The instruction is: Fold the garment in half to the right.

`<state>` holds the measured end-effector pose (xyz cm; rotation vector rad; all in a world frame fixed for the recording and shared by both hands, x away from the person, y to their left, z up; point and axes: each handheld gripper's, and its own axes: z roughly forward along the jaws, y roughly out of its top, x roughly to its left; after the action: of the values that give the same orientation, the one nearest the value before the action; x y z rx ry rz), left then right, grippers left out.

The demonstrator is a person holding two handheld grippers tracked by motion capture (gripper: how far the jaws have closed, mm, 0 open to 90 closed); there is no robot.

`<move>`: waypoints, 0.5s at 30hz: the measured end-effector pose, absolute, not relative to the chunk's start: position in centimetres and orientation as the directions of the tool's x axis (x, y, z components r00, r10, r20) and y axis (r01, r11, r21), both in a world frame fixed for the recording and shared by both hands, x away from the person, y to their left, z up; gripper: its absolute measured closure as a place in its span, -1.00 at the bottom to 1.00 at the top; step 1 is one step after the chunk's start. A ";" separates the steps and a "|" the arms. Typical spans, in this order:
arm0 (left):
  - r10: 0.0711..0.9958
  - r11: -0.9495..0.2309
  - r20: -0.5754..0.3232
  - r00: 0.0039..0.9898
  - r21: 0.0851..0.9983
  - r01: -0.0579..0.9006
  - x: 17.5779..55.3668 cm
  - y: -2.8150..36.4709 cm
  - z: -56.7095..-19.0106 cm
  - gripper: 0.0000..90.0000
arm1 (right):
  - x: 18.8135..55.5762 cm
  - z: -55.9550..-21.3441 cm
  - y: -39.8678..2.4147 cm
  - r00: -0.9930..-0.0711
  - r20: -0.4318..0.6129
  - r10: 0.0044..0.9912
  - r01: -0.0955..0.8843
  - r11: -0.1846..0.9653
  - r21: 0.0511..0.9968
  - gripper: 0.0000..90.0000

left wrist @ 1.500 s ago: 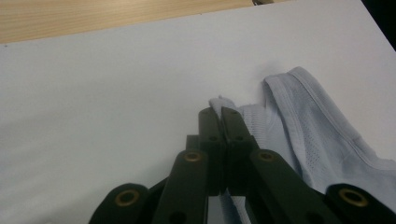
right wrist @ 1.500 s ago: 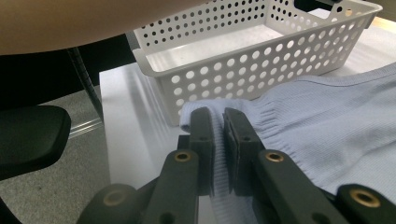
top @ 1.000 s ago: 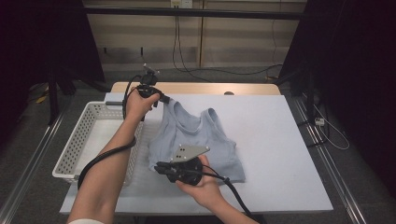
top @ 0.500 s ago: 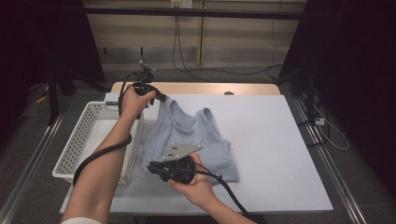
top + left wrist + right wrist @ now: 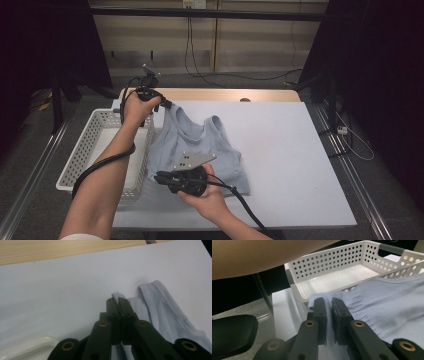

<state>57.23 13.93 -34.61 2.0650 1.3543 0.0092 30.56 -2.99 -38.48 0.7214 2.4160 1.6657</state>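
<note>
A pale blue knitted tank top (image 5: 200,142) lies on the white table, its left side draped over the rim of a basket. At the far left, my left gripper (image 5: 167,105) is shut on a shoulder strap (image 5: 117,295) of the top; the black jaws pinch the strap's end in the left gripper view (image 5: 117,301). Near the front, my right gripper (image 5: 159,177) is shut on the ribbed hem (image 5: 329,322) at the top's lower left corner, with the knit squeezed between the two jaws (image 5: 328,303).
A white perforated basket (image 5: 87,152) stands at the table's left edge, under the person's left forearm (image 5: 107,170). The white table sheet (image 5: 295,150) stretches to the right of the top. A wooden strip (image 5: 225,95) runs along the table's far edge. Cables trail from both grippers.
Both grippers have shifted left with the top, so its left side now hangs over the basket's rim. The grips are unchanged.
</note>
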 end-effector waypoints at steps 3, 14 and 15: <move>0.822 -0.239 -0.337 0.460 0.528 0.815 57.2 13.5 -34.6 0.97 | 30.4 -38.4 -3.7 -0.875 0.169 0.453 0.315 0.268 0.911 0.85; 0.808 -0.252 -0.332 0.486 0.551 0.795 57.3 11.4 -34.5 0.97 | 30.0 -38.0 -7.3 -0.847 0.179 0.501 0.318 0.206 0.925 0.86; 0.809 -0.248 -0.334 0.484 0.552 0.796 57.3 11.3 -34.5 0.97 | 30.0 -37.8 -7.7 -0.845 0.176 0.505 0.315 0.203 0.927 0.86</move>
<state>57.28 11.27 -34.47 2.0526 1.3197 0.0249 29.96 -7.67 -37.84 0.7935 2.3018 1.7097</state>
